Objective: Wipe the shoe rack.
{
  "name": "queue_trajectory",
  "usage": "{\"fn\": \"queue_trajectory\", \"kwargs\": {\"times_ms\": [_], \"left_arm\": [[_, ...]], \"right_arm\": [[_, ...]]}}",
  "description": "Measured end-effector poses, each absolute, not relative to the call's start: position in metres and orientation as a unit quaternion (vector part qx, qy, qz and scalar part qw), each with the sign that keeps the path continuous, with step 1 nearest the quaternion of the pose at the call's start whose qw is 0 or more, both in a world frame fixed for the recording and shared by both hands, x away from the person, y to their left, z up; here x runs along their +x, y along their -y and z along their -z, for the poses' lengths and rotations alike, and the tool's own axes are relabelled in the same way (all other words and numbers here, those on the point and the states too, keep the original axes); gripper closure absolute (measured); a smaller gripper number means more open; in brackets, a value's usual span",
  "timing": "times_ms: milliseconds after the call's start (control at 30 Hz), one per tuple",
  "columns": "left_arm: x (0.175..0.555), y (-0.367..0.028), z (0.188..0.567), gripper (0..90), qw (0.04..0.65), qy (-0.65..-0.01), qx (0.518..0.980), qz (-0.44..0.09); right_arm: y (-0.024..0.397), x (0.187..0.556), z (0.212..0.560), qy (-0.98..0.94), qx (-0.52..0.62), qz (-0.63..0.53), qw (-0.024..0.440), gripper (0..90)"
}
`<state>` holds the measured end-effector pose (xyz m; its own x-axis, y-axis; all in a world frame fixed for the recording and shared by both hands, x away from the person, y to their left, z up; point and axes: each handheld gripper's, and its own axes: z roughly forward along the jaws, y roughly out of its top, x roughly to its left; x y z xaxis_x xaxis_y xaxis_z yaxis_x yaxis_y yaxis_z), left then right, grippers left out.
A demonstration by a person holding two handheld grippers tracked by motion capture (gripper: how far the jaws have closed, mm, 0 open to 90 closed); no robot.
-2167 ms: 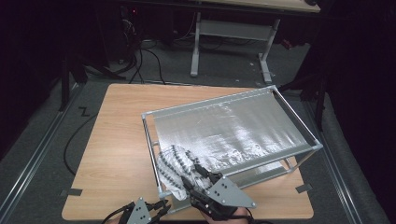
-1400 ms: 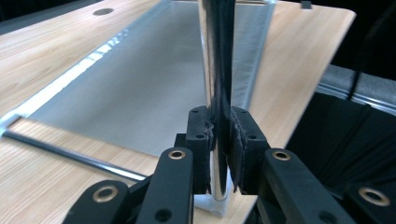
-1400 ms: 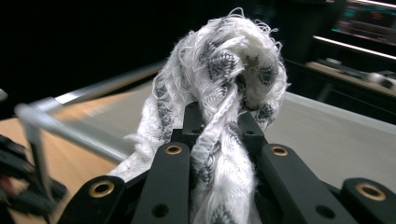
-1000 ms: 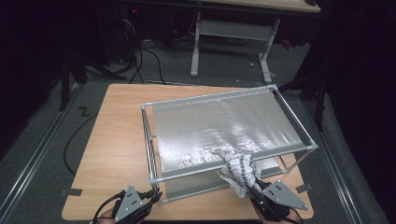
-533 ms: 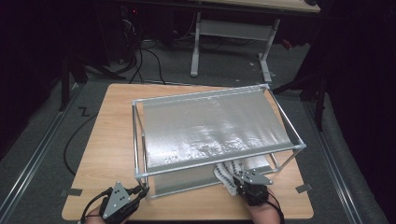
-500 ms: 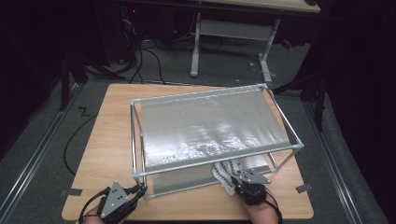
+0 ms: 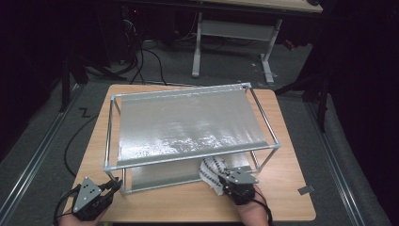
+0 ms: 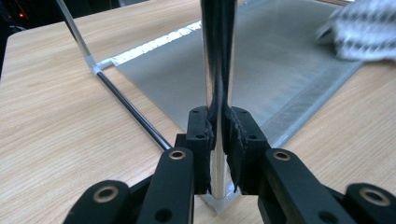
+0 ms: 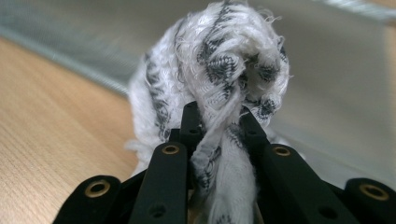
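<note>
Overhead light falls brightly on the pale wooden bench [image 7: 188, 197], while the surrounding room sinks into near black. The silvery mesh shelf of the metal-tube rack [image 7: 188, 122] throws patchy white glare. In the left gripper view the black-and-white patterned cloth [image 8: 364, 30] is blurred (far corner); the right gripper view's background is soft.

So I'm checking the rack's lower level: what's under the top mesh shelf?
Under the top mesh shelf a lower mesh sheet lies on the table, with the patterned cloth at its front edge. The rest is covered.
</note>
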<state>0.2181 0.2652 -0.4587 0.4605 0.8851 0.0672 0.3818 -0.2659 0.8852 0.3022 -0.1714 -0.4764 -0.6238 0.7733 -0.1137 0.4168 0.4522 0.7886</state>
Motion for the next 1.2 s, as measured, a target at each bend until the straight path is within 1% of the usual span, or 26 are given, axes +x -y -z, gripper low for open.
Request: {"fn": "queue_trajectory", "kwargs": {"times_ms": [67,200,367,500,600,833,1000,1200], "left_arm": [[0.218,-0.265,0.458,79.1,0.43,-0.43,0.739,-0.291],[0.22,-0.265,0.458,79.3,0.433,-0.43,0.738,-0.287],[0.224,-0.265,0.459,79.5,0.435,-0.429,0.739,-0.285],[0.224,-0.264,0.459,79.7,0.433,-0.429,0.739,-0.287],[0.224,-0.263,0.459,79.7,0.433,-0.428,0.739,-0.289],[0.224,-0.263,0.459,79.6,0.434,-0.428,0.738,-0.289],[0.224,-0.263,0.46,79.6,0.436,-0.427,0.738,-0.289],[0.224,-0.263,0.46,79.6,0.436,-0.427,0.738,-0.289]], "right_arm": [[0.187,0.3,0.469,-0.804,0.379,-0.387,0.245,77.3],[0.221,0.296,0.454,-0.775,0.406,-0.388,0.291,77.3],[0.258,0.292,0.427,-0.725,0.445,-0.406,0.333,77.5],[0.269,0.286,0.405,-0.696,0.442,-0.425,0.373,78.3],[0.268,0.288,0.405,-0.695,0.443,-0.418,0.382,78.6],[0.268,0.302,0.433,-0.718,0.454,-0.378,0.368,78.4],[0.267,0.31,0.455,-0.737,0.463,-0.347,0.348,78.4],[0.264,0.318,0.484,-0.76,0.477,-0.313,0.311,78.4]]}}
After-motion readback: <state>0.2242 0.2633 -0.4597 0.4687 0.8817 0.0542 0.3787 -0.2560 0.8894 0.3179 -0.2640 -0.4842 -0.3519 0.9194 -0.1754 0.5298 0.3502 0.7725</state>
